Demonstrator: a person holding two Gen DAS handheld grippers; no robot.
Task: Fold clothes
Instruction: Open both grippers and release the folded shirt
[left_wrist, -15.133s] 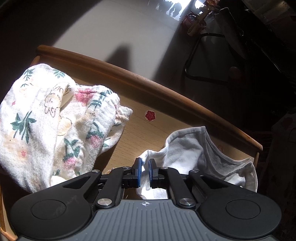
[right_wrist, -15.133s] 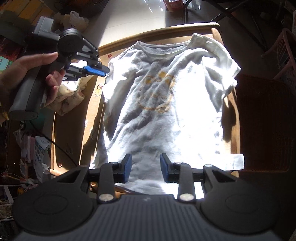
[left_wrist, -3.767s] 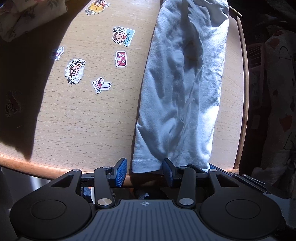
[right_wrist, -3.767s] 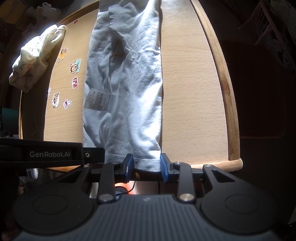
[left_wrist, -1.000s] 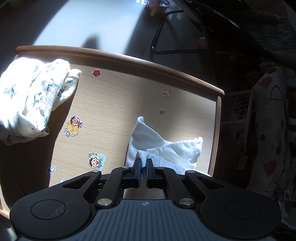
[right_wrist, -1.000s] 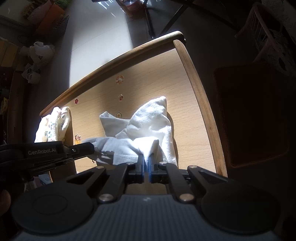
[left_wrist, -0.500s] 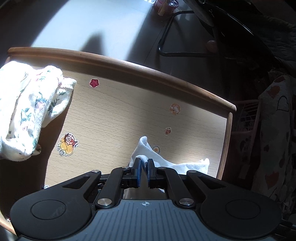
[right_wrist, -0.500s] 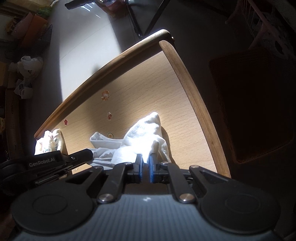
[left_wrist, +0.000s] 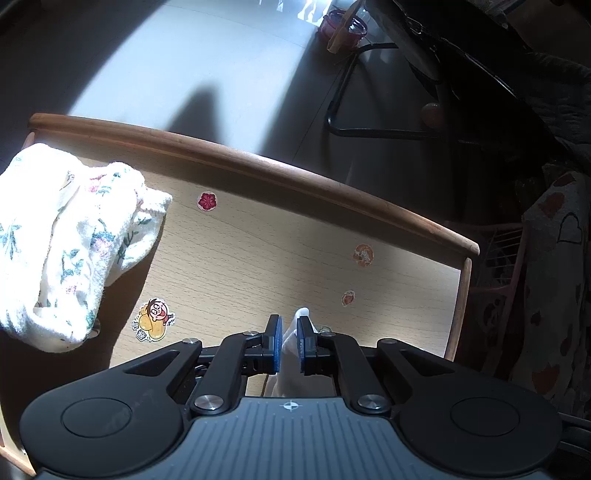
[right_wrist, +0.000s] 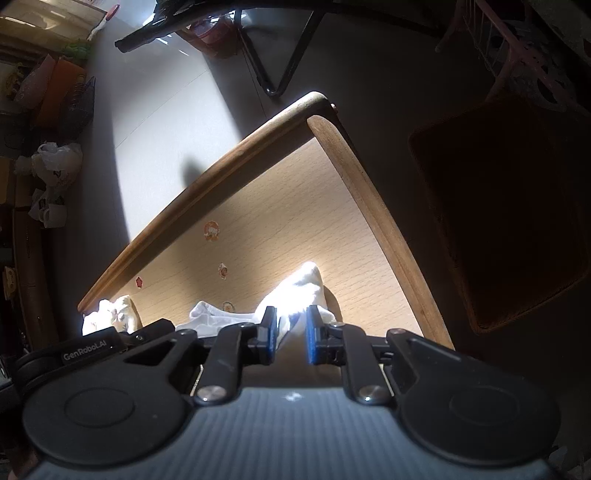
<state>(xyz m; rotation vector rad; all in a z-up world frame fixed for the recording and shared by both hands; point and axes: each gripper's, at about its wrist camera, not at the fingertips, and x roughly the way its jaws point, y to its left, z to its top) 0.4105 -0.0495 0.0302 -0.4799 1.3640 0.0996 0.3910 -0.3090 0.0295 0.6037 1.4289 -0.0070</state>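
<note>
Now both tools' jaws opening: left tool (left_wrist: 289, 341), right tool (right_wrist: 290, 334), white shirt (right_wrist: 295, 291) between pads.

table (left_wrist: 258, 251): matt wood grain | white garment (right_wrist: 295, 291): soft cloth | floral towel (left_wrist: 66, 240): nubbly cloth

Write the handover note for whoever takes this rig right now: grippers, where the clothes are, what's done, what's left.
Left gripper: jaws opening, a fold of the white T-shirt between them.
Right gripper: jaws opening wider, shirt cloth in the gap, apparently no longer pinched.
The shirt lies bunched at the table's right end, among the stickers.
The floral garment sits crumpled at the left end, unfolded.
Done: shirt folded over on itself.
Left: release, probably tidy the fold, then fold the floral one.
</note>
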